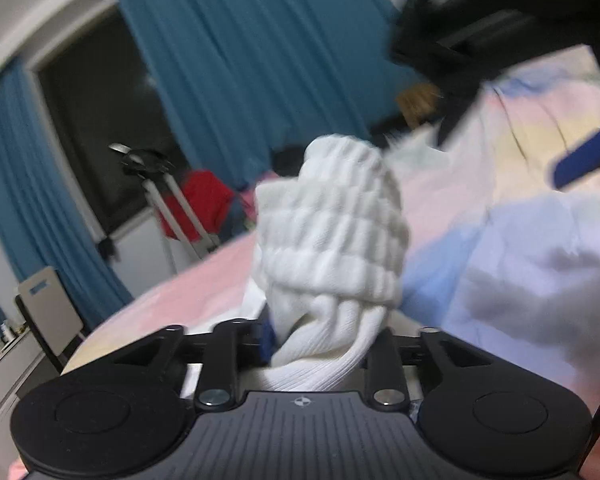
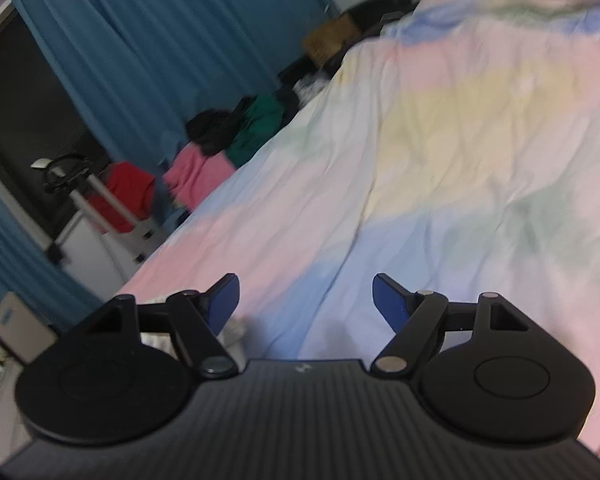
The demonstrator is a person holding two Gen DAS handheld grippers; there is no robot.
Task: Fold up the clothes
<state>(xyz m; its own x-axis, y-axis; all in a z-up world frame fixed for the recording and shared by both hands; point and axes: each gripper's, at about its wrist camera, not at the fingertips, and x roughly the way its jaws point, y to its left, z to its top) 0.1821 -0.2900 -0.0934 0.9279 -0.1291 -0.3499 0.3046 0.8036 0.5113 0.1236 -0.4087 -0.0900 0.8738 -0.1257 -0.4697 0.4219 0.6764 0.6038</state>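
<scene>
A person's left gripper (image 1: 320,344) clamps a white ribbed sock (image 1: 332,236), which looks rolled into a bundle and stands up out of the closed jaws above the bed (image 1: 500,240). The right gripper (image 2: 305,300) hangs over the pastel striped bedcover (image 2: 440,140) with its blue pads (image 2: 224,300) spread apart and nothing between them. Judging by the rolled shape, this sock seems largely folded and only needs setting down. More work appears to remain: a heap of pink, green and black clothes (image 2: 228,148) lies at the far edge of the bed, near a red garment (image 2: 128,192) draped on a metal frame (image 2: 96,200). Blue curtains (image 2: 160,48) and a dark window (image 1: 100,128) fill the background. In the left view the other gripper (image 1: 480,40) looms dark at upper right, close enough to crowd any handover. Both views are blurred
</scene>
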